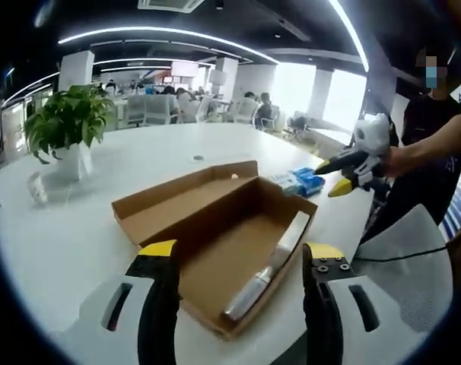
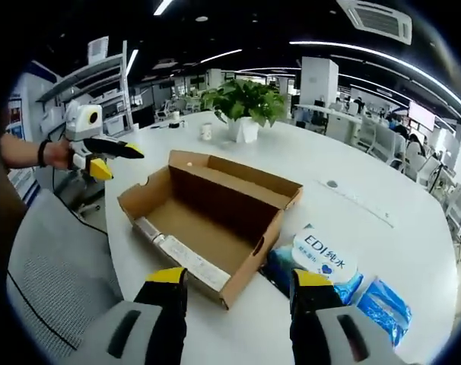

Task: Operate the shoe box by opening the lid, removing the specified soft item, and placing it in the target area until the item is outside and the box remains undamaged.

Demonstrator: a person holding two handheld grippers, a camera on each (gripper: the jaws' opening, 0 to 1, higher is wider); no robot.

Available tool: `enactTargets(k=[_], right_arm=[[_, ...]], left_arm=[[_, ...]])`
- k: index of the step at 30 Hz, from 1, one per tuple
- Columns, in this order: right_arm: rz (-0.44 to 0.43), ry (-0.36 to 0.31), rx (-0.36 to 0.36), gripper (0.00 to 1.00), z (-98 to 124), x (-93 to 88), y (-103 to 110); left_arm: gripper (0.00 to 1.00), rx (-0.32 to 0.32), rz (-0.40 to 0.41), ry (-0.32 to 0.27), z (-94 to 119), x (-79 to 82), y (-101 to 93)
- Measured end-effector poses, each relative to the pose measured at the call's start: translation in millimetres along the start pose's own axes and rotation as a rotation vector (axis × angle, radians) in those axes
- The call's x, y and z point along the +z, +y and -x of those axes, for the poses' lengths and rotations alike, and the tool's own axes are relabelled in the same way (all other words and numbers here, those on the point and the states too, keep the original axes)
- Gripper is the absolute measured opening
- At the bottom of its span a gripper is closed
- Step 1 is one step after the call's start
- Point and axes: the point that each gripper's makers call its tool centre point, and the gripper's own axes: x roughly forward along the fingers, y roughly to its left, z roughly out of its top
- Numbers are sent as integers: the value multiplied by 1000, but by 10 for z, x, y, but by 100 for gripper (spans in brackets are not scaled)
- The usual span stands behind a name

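- Shoe box [image 1: 223,243]: open on the white bench [image 1: 78,228], lid folded back flat.
- Soft item, a blue wipes pack [image 2: 322,262]: already outside the box, on the bench just beside its end wall; a second blue pack [image 2: 383,304] next to it.
- Right claw [image 2: 234,293]: jaws wide, empty; pack lies directly ahead by its right jaw, nearer this hand.
- Left claw [image 1: 238,262]: jaws wide, empty, hovering level above the box's near edge.
- Long wrapped strip [image 1: 268,270]: lies lengthwise along one inner wall.

A wide white surface [image 1: 78,243] stands in an open office with a dark ceiling, curved light strips [image 1: 162,32], white pillars [image 2: 319,80], bright windows [image 1: 291,87], grey chairs [image 2: 52,266] and a potted plant [image 2: 244,106].
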Motion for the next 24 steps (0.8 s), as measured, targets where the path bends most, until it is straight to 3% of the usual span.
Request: enactTargets(k=[13,20,24], right_arm=[[-37,3,37,53,-137,-149,352],[-13,9,49,53,-200,-76,388],[45,28,61,53,-231,4,381]], left_arm=[[66,4,3,-4,7,6,32],[66,12,19,-14,44,-22,44],[66,9,15,-18,74,-27,21]])
